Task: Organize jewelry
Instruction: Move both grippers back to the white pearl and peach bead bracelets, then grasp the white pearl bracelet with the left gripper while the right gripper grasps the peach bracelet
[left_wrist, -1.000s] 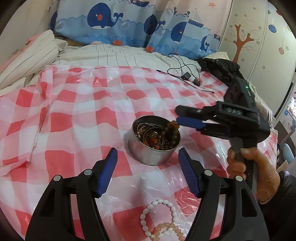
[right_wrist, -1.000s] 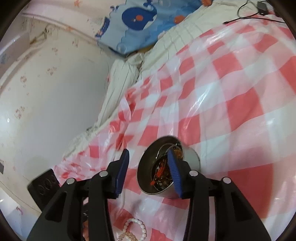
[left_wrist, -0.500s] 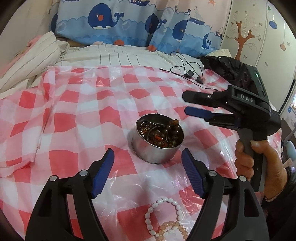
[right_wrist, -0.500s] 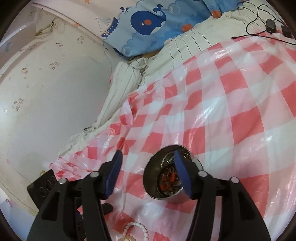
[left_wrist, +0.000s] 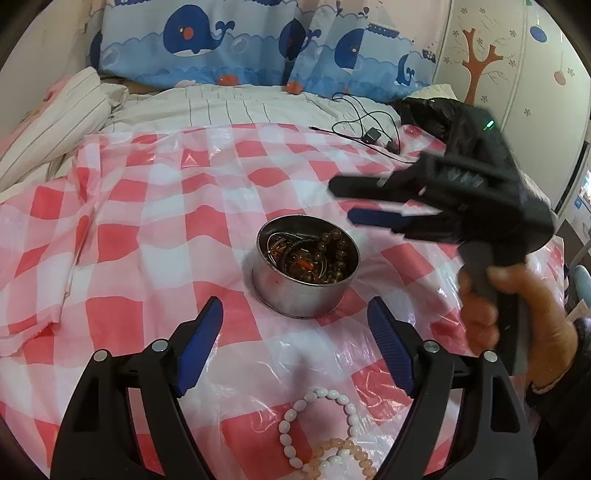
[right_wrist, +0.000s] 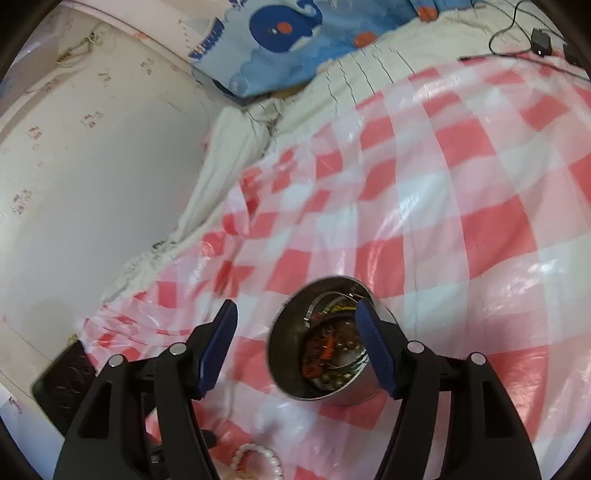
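Tin (left_wrist: 304, 280) of jewelry sits just beyond left gripper (left_wrist: 295, 332); jaws apart, just widened, nothing between.

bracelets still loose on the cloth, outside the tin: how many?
2. A white bead bracelet lies on the checked cloth near the left claw, and a peach bead bracelet overlaps its near side. Both are cut off by the frame edge, so more may be hidden.

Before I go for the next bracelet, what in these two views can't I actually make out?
- White bead bracelet and peach bead bracelet: cut by the bottom edge in the left wrist view; mostly hidden behind the right gripper in its own view.
- Metal tin: its contents are a tangle; single pieces and their count are unreadable.
- Right gripper in the left wrist view: motion-blurred.
- Left gripper: open, holding nothing.
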